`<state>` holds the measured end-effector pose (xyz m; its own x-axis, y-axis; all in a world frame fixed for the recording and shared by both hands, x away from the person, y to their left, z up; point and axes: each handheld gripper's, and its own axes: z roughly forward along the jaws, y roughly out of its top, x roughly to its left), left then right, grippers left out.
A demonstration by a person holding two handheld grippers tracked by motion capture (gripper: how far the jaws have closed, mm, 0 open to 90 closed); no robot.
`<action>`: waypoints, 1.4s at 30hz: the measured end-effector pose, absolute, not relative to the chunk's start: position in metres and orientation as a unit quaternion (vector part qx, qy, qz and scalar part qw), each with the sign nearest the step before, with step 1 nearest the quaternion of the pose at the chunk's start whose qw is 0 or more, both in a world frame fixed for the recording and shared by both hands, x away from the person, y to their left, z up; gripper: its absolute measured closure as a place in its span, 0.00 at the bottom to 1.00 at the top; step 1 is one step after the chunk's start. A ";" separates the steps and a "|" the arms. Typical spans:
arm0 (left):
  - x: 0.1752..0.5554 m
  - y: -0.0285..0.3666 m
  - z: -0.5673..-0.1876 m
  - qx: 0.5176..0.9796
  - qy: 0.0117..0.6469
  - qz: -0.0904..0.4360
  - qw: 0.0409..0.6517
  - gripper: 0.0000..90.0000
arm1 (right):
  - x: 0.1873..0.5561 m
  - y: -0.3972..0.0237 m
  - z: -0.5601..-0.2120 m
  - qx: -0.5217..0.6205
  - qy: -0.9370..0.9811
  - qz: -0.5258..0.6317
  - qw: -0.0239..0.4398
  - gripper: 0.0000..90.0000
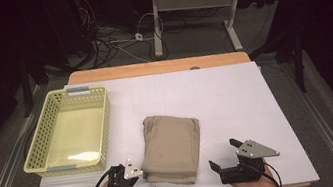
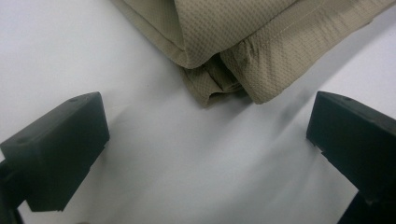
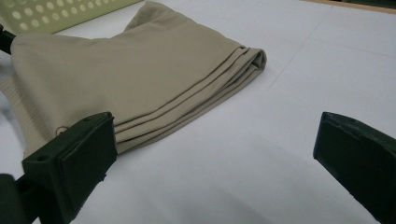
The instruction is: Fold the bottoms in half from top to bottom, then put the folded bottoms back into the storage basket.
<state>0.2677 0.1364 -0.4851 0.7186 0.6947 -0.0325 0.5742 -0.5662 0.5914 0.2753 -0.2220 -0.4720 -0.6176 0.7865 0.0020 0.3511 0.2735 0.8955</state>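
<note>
Near the front edge of the white table surface, a folded beige knitted cloth lies flat, flanked by the left gripper just beside its front-left corner and the right gripper a little apart from its right side; both sets of jaws are spread wide and nothing is held. The step in hand is judged to be the approach before the grasp. Next, the cloth's layered edges would need to be pinched together, probably for transfer into the empty yellow-green perforated plastic basket at the left edge.

No legible text (none anywhere)
</note>
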 end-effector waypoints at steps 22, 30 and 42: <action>0.269 0.145 -0.458 0.873 0.378 0.067 0.300 0.00 | 0.285 -0.209 -0.471 0.355 0.769 0.485 0.219 0.01; 0.278 0.134 -0.443 0.879 0.372 0.070 0.289 0.02 | 0.290 -0.208 -0.468 0.349 0.766 0.494 0.217 0.01; 0.308 0.119 -0.424 0.871 0.392 0.052 0.293 0.16 | 0.283 -0.209 -0.462 0.343 0.765 0.493 0.232 0.02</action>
